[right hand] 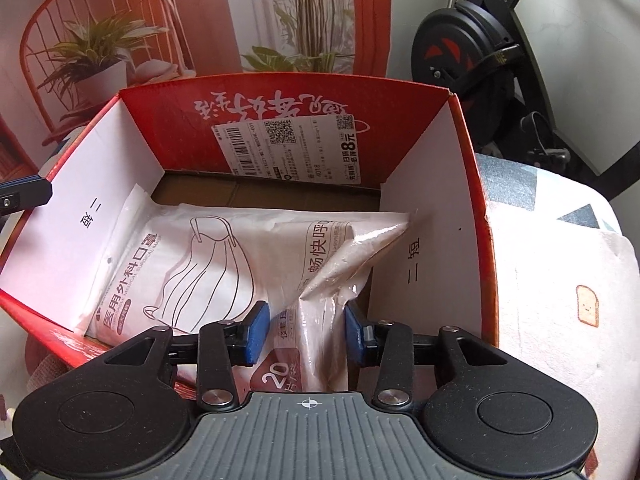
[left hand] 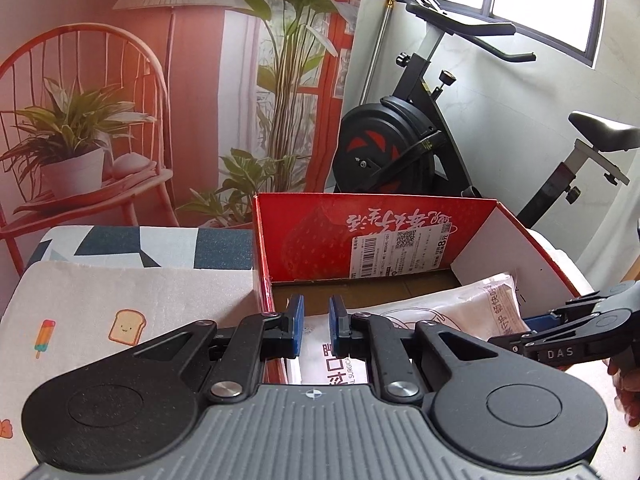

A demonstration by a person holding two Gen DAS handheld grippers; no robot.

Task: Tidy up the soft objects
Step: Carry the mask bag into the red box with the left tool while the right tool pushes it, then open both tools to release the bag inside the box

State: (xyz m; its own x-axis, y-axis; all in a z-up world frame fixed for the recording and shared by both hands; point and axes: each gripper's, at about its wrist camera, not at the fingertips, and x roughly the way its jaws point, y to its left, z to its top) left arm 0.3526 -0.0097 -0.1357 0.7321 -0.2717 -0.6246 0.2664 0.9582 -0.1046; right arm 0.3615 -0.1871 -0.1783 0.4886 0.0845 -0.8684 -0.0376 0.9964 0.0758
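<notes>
Where the red box [right hand: 472, 216] stands on the patterned counter [left hand: 120, 292], open top up, white inner walls rising on both sides, back wall carrying a shipping label [right hand: 288, 148]. Inside, on the brown floor: white mask pack [right hand: 180, 264] lying flat toward the left wall, its upper corner riding up that wall; pinkish mask pack [right hand: 324, 292] overlapping it on the right, crumpled, one corner touching the right wall. Strip of bare box floor showing behind both packs, up to the back wall.

Right tool [right hand: 308, 332] over the near rim, parted wide, released; blue pads either side of the pinkish pack's near end, right pad just at its edge, clamping nothing visible. Left tool [left hand: 316, 322] at the box's near-left corner, blue pads apart with a narrow gap, empty, white pack below. Open counter left of the box. Exercise bike [left hand: 400, 148] and printed backdrop [left hand: 140, 80] beyond.
</notes>
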